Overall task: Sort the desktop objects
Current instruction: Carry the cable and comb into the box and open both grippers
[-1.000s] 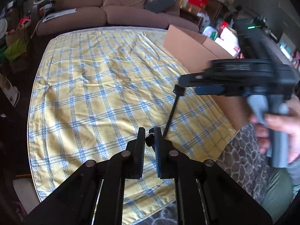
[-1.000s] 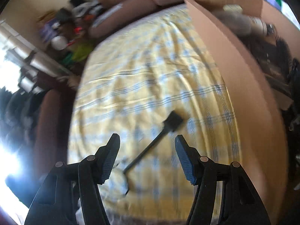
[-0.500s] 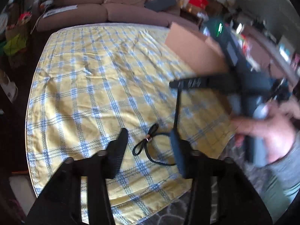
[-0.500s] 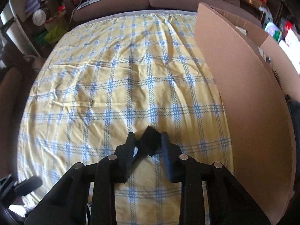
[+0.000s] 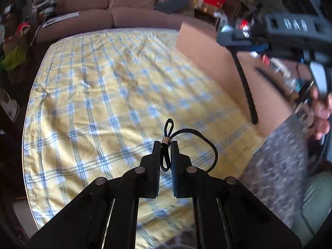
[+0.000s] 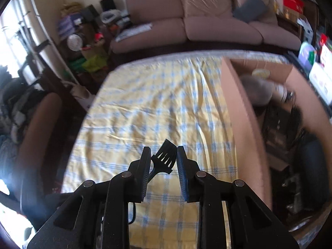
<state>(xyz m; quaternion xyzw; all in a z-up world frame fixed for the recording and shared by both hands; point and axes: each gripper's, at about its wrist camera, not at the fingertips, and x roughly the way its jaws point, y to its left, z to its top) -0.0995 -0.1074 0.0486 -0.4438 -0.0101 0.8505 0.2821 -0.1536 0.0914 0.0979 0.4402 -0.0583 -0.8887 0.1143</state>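
Two grippers busy, left gripper [image 5: 165, 145] jaws pinched on thin black looped cord with gold bead [image 5: 166, 140], right gripper [image 6: 163, 155] jaws clamping small black brush [image 6: 165, 155], above yellow-blue plaid tablecloth [image 6: 161, 108].

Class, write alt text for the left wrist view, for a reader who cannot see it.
The left tool is shut on a black cord loop with a small gold band, above a yellow and blue checked cloth. To the right, the right tool holds a thin black brush up beside a cardboard box; a pink sofa stands behind.

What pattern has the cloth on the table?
Yellow cloth with blue and white checks, clearest in the left wrist view.
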